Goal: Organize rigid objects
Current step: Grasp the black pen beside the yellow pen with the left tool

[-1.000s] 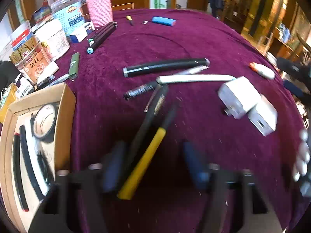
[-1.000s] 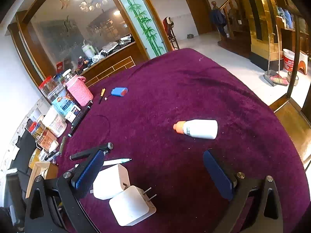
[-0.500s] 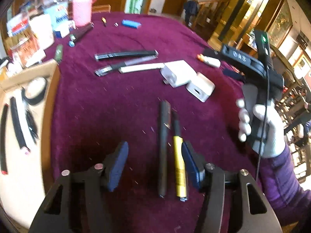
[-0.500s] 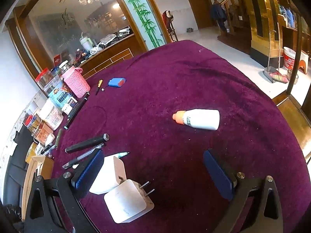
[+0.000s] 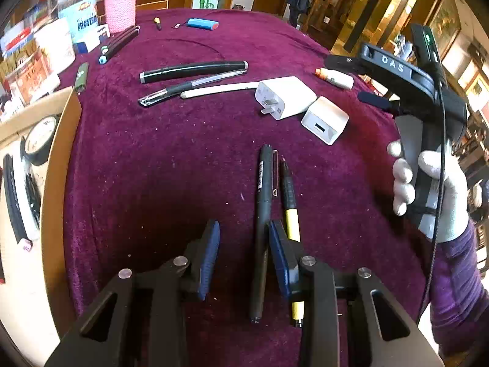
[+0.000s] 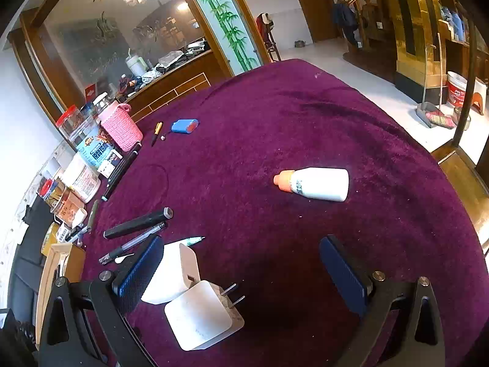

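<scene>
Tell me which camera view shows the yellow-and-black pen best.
The left wrist view: the yellow-and-black pen lies on the purple tablecloth beside a black pen, its tip and yellow barrel visible, though one of the left gripper's fingers overlaps part of it. The right wrist view does not show it.

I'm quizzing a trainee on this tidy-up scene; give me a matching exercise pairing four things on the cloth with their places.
Things:
1. black pen
2. yellow pen
3. white bottle
4. tape roll

Places:
A. inside the cardboard box
B. lying alone, far side of the purple cloth
C. between the left gripper fingers
D. just outside the left gripper's right-hand finger

Pairs: 1-C, 2-D, 3-B, 4-A
</scene>
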### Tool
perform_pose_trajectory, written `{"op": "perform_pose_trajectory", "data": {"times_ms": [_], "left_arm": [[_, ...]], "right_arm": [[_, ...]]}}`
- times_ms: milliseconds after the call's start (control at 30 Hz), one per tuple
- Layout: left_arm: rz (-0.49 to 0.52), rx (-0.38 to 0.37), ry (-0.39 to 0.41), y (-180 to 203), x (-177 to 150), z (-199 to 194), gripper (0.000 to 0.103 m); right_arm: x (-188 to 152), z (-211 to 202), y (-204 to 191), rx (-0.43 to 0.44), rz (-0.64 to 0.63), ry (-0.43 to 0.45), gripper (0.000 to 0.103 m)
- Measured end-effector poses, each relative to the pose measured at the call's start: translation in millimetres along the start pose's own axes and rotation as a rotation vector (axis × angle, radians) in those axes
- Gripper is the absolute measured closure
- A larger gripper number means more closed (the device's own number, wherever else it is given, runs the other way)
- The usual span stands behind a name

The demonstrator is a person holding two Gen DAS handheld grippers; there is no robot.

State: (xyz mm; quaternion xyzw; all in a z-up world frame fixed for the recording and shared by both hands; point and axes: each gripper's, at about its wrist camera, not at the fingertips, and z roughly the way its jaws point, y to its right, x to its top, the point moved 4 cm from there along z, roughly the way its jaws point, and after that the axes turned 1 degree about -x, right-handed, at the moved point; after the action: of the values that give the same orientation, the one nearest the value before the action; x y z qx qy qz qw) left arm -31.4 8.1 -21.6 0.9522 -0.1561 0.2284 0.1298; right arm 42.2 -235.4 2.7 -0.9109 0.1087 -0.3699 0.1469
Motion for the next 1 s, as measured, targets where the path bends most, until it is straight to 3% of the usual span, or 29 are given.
{"op": "perform_pose_trajectory", "data": {"times_ms": [167, 300, 333, 400, 467, 733, 933, 1000], "left_arm": [[0.125, 0.132, 0.012, 20.7, -0.4, 8.0, 0.067], [0.142, 0.157, 0.042, 24.7, 1.2, 9.6, 0.069], [0.144, 0.153, 0.05, 25.6, 0.0, 9.1, 0.072], [0.149, 0.139, 0.062, 27.5, -1.9, 8.3, 0.088], [0.122, 0.117, 0.067, 25.6, -3.2, 5.7, 0.094], [-0.022, 0.0, 0.119, 7.2, -13.2, -25.2, 0.094], [-0.048, -0.024, 0.207, 2.9, -27.3, -60.9, 0.094], [-0.058, -0.032, 0.237, -2.1, -29.7, -74.1, 0.094]], "right_arm": [[-0.3, -0.2, -0.8, -0.003, -0.002, -0.001, 0.001], [-0.6, -0.1, -0.9, -0.009, 0.0, -0.003, 0.001], [-0.3, 0.2, -0.8, -0.01, 0.0, -0.003, 0.001], [-0.6, 0.2, -0.6, -0.012, -0.002, -0.003, 0.001], [-0.7, 0.3, -0.2, -0.014, -0.003, -0.003, 0.001], [-1.0, 2.8, -0.3, -0.031, -0.017, -0.002, 0.001], [-2.1, -3.7, -8.5, -0.04, -0.068, 0.032, 0.001], [-5.0, -14.0, -14.5, 0.001, -0.055, 0.018, 0.001]]}}
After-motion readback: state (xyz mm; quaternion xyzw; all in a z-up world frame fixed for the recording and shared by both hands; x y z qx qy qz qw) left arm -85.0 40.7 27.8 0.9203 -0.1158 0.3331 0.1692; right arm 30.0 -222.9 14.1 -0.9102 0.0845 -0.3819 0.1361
